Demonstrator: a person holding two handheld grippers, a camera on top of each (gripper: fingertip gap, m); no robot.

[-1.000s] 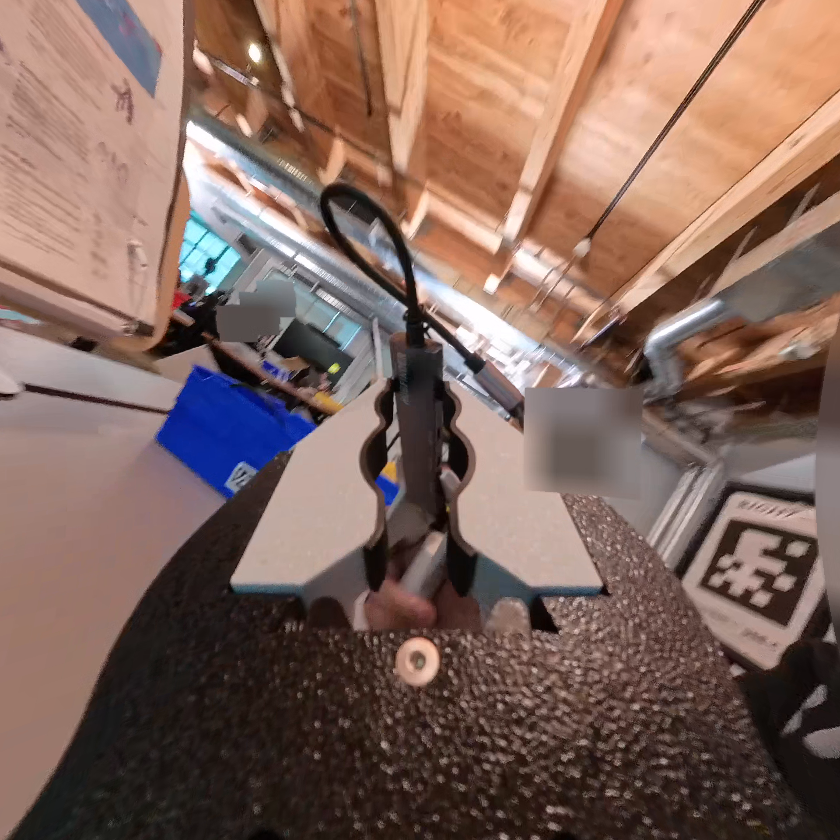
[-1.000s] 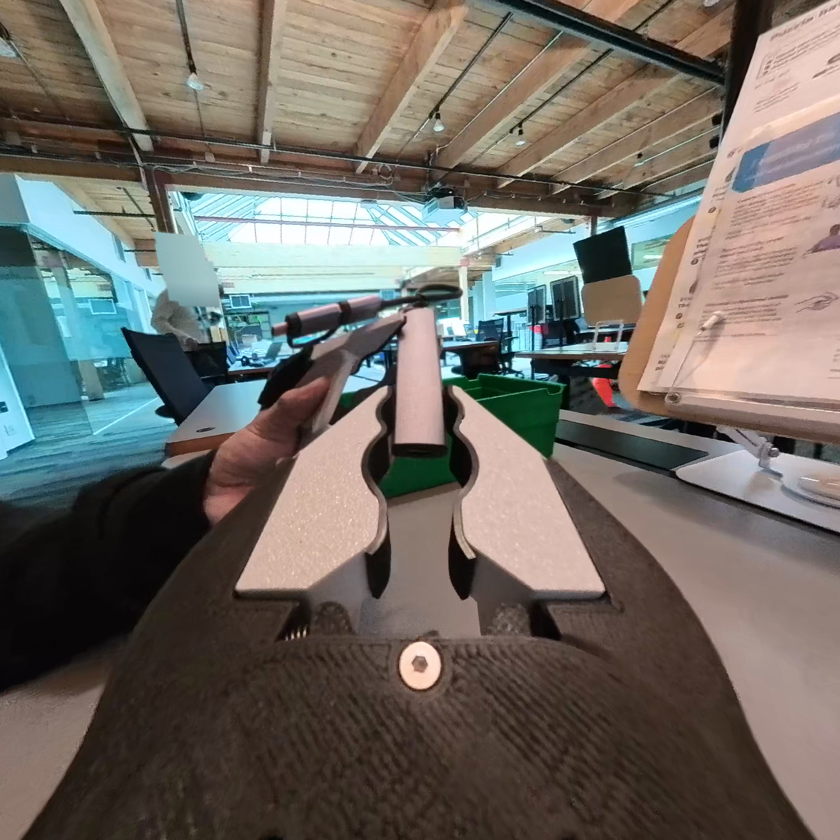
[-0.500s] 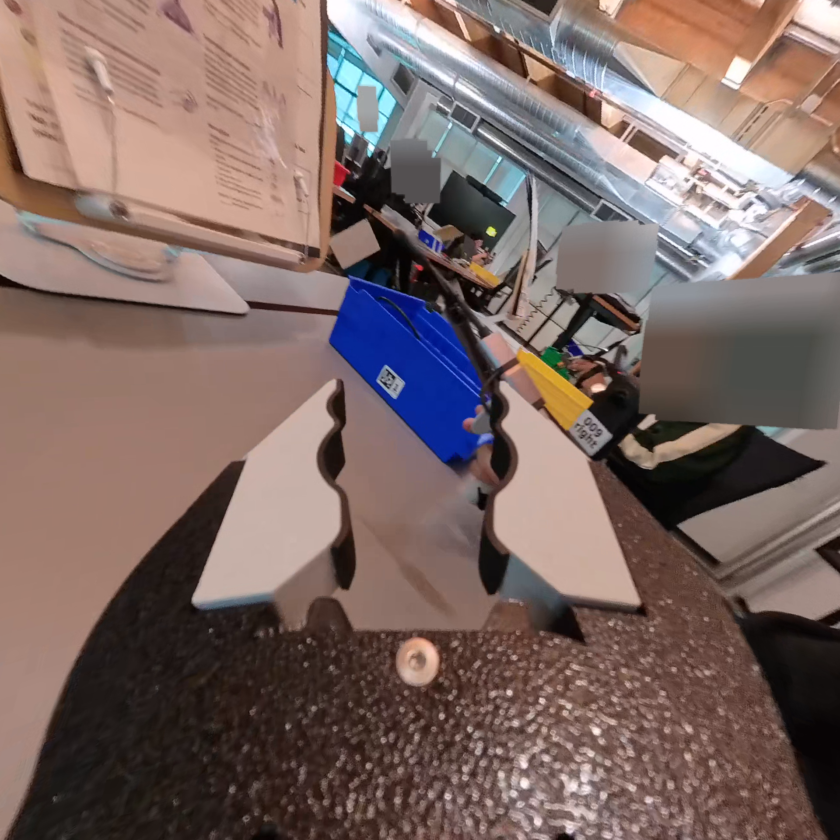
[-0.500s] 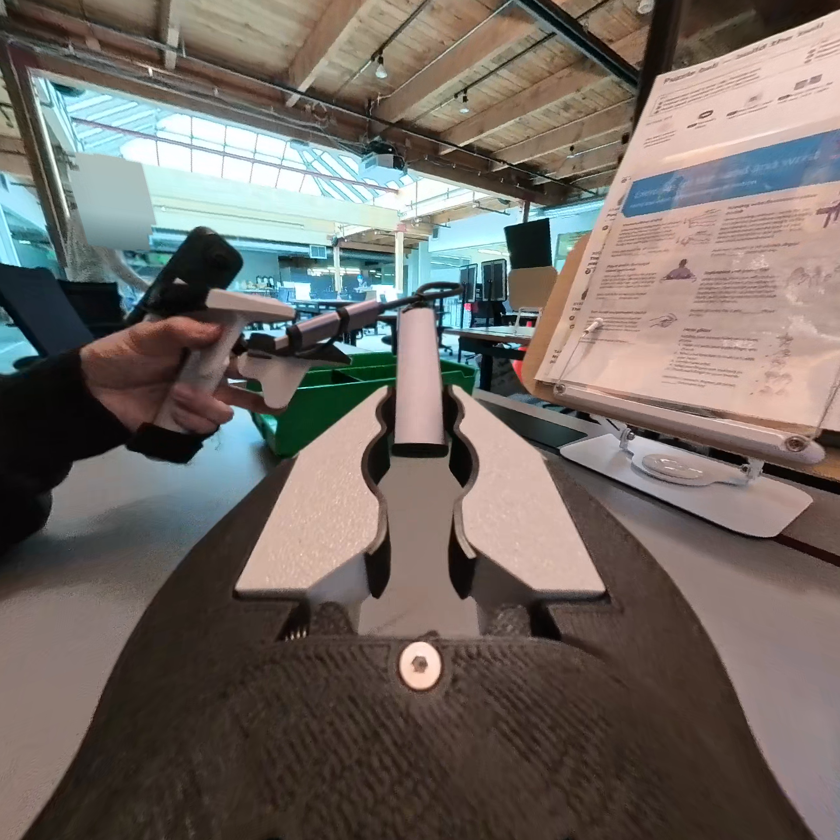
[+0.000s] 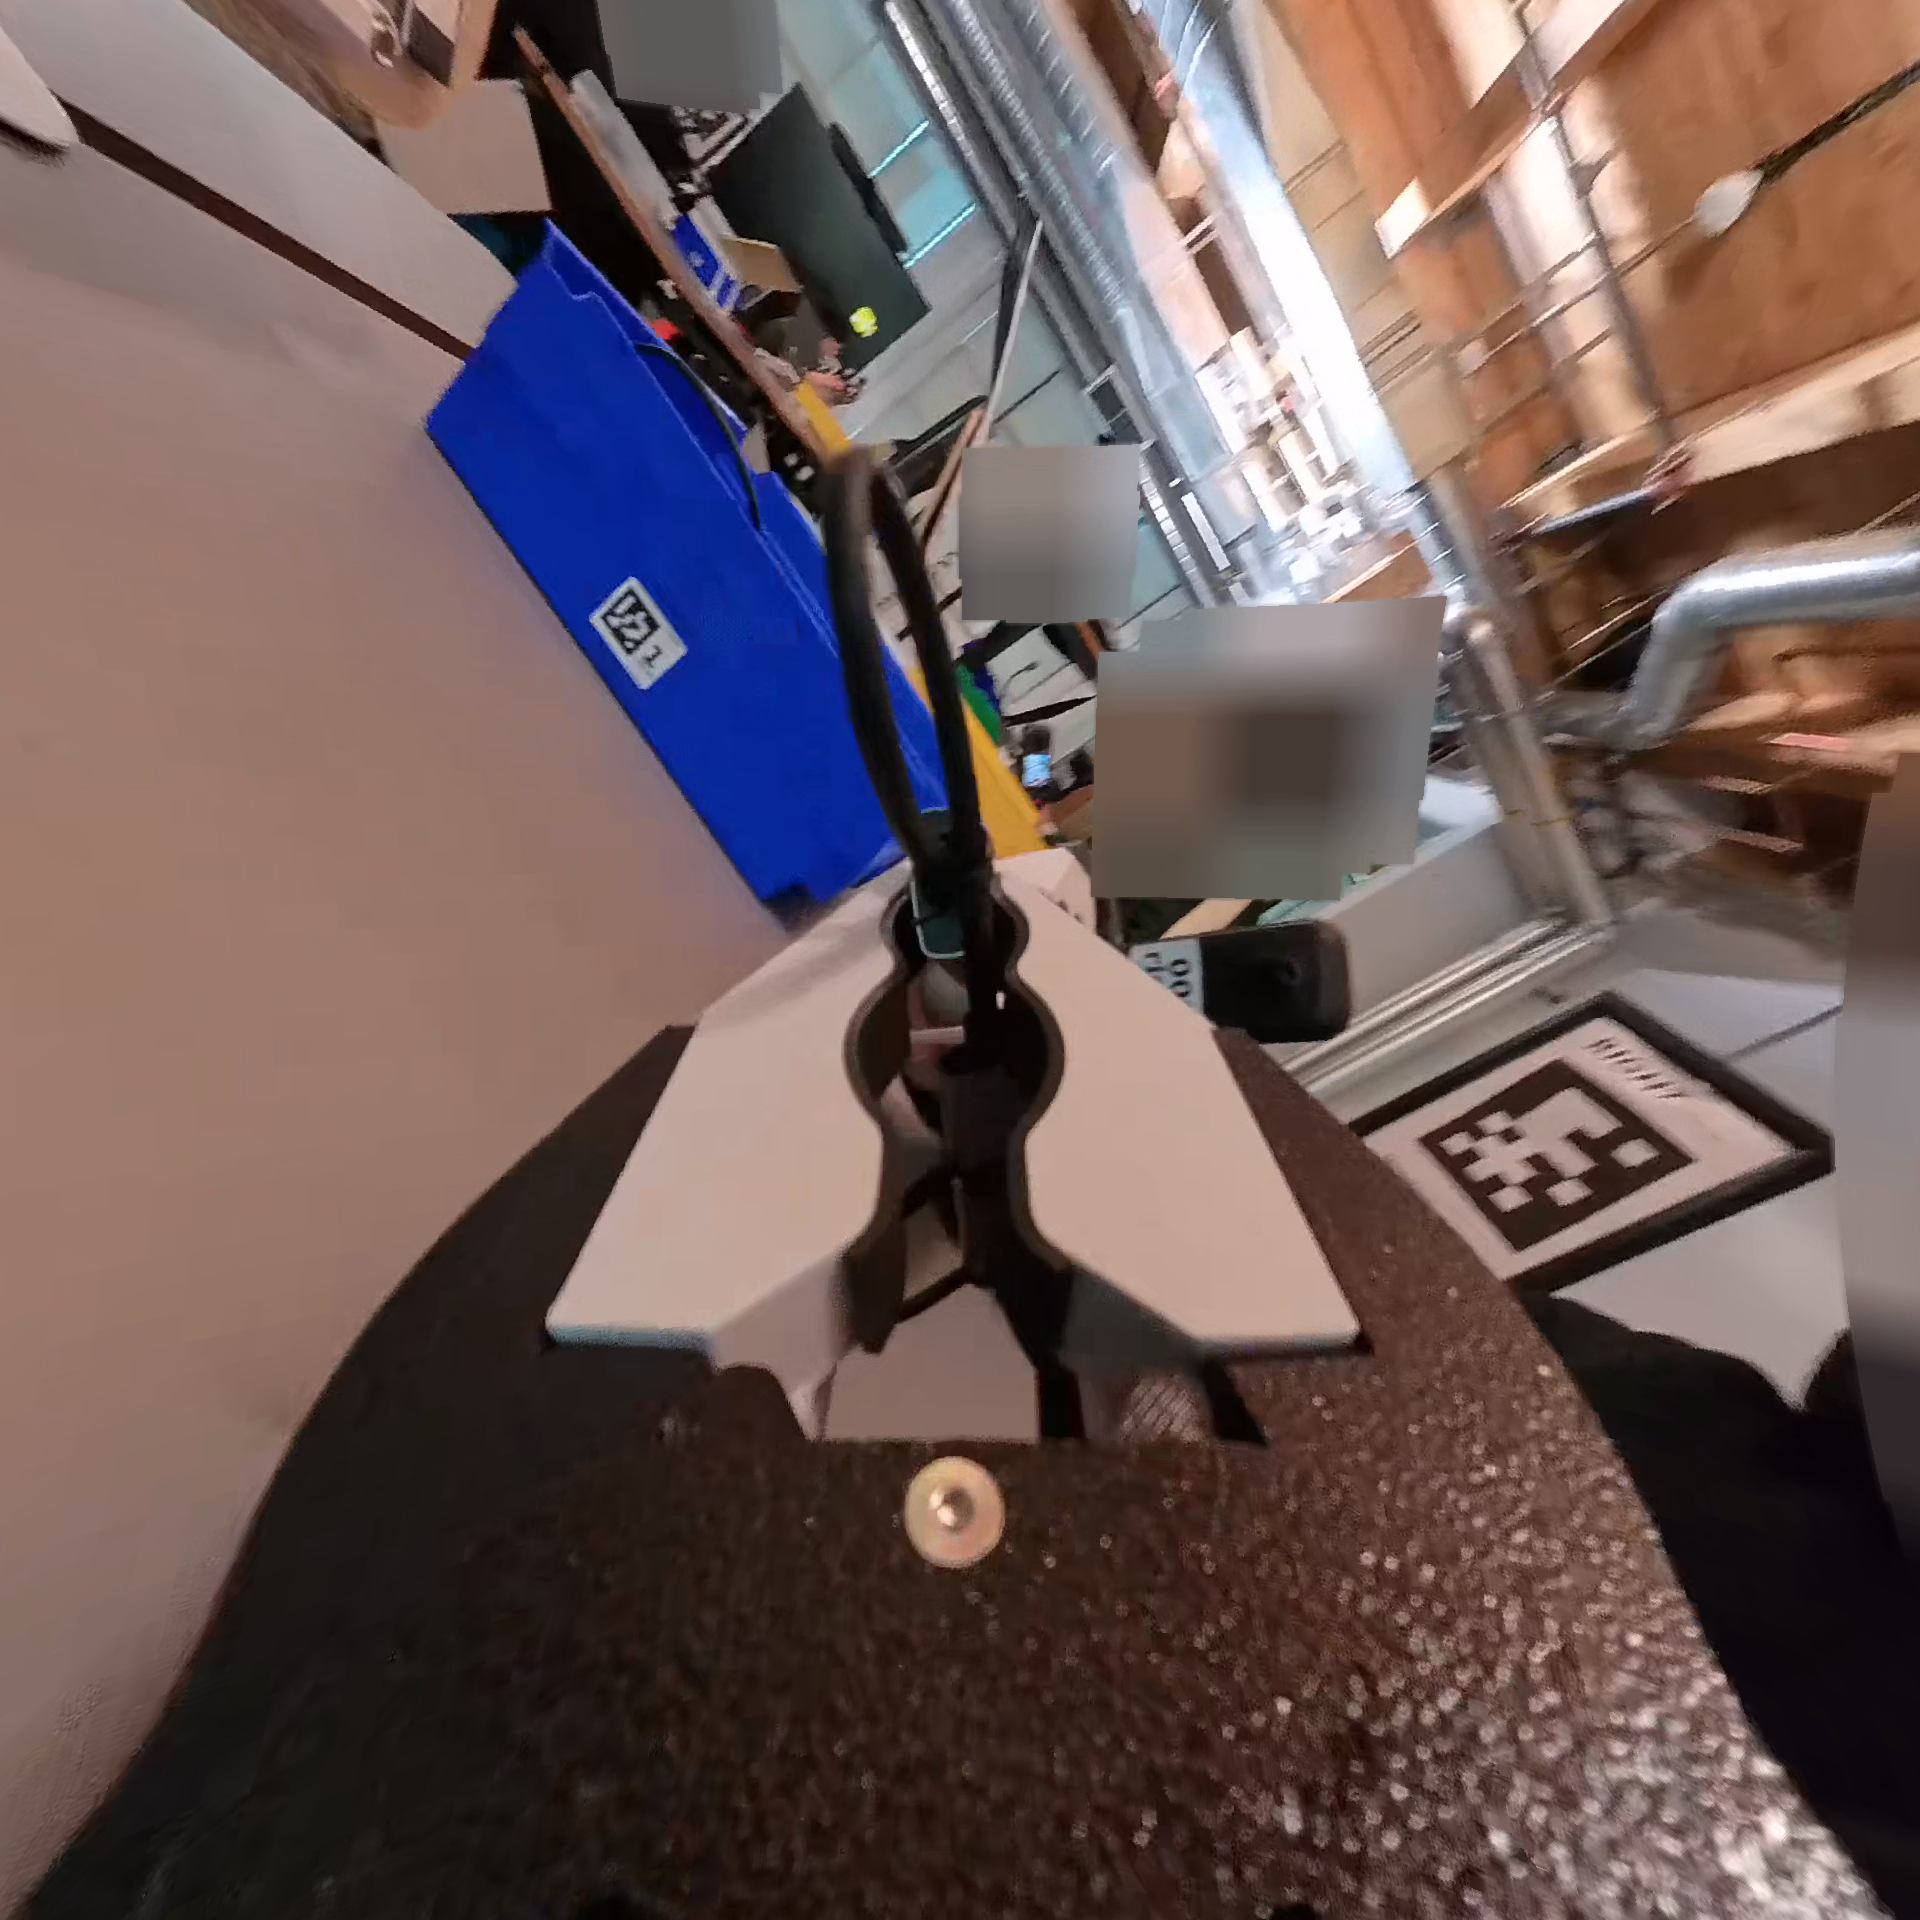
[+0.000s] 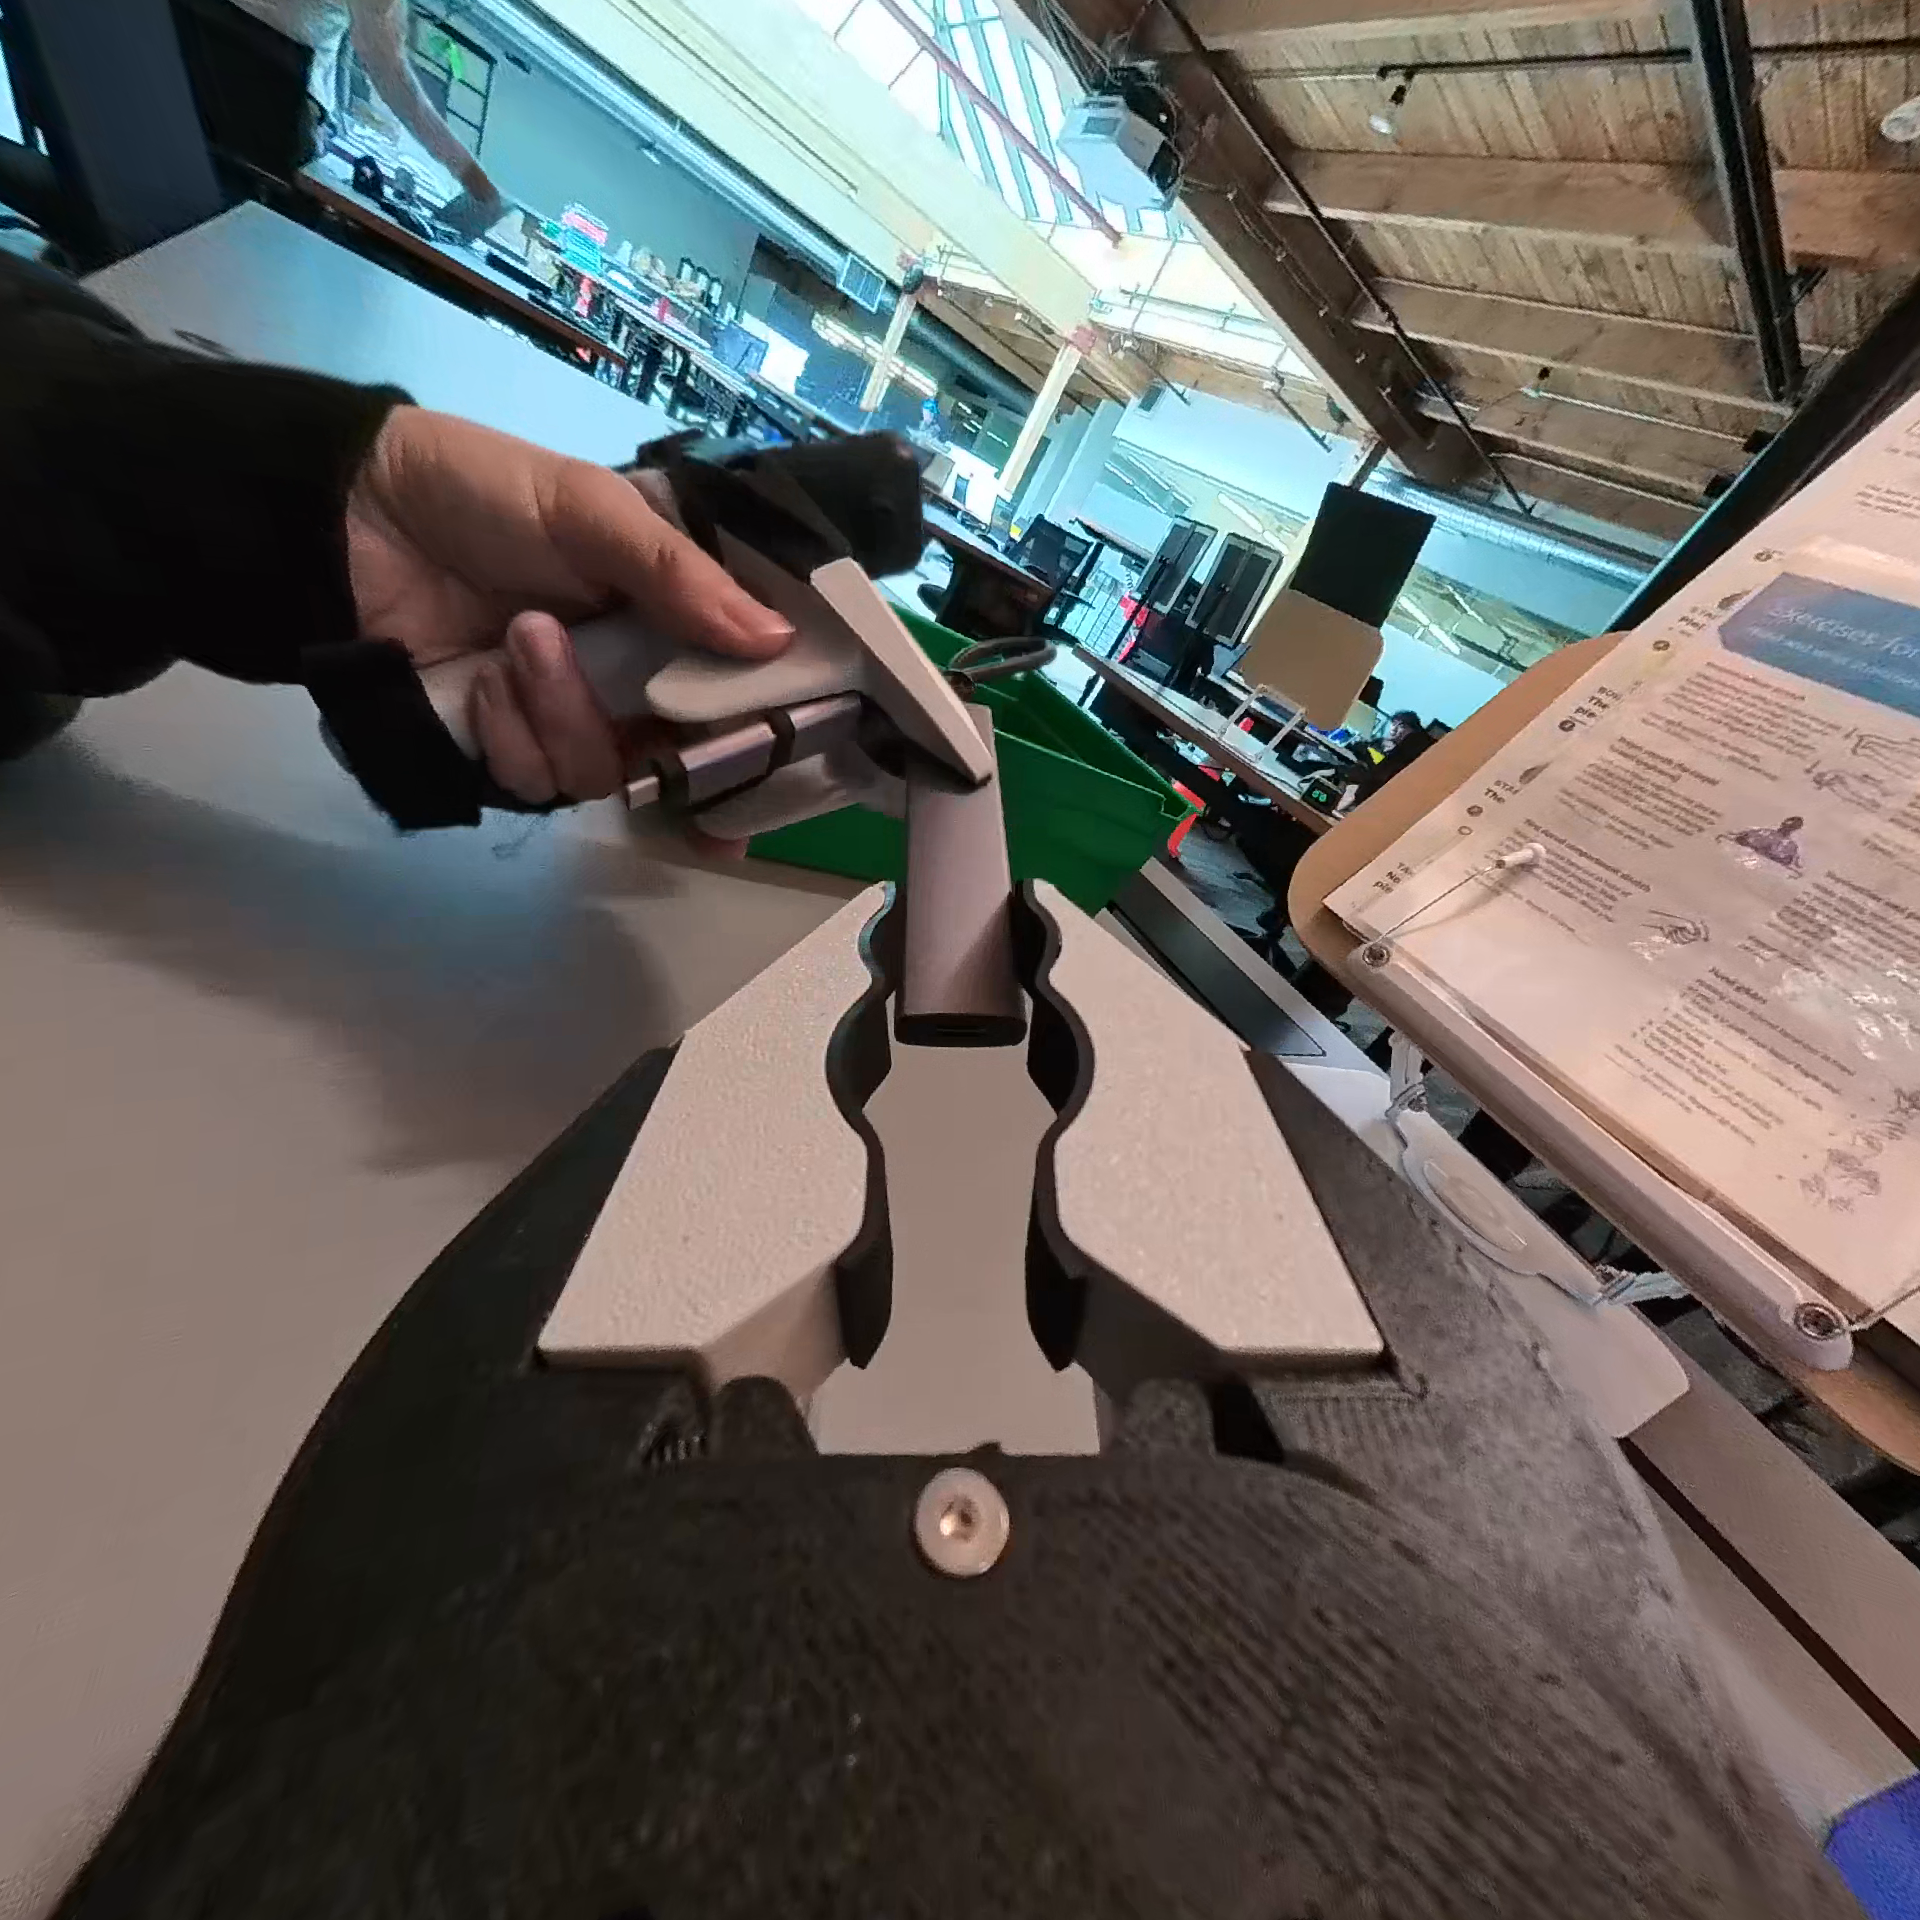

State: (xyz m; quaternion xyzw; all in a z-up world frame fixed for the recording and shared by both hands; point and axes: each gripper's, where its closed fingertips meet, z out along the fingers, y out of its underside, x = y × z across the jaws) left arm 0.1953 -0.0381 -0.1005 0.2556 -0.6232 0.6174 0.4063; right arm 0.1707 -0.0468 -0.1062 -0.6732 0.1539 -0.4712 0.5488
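My right tongs (image 6: 956, 997) clamp the grey adapter body (image 6: 954, 914); left tongs (image 5: 954, 1049) pinch its other plug end beside the black cable loop (image 5: 894, 665), above the counter (image 6: 208, 1039); skewed grips could kink it.

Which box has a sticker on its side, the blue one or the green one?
The blue box. It has a white sticker on its side wall. The green box shows no sticker on the sides we can see.
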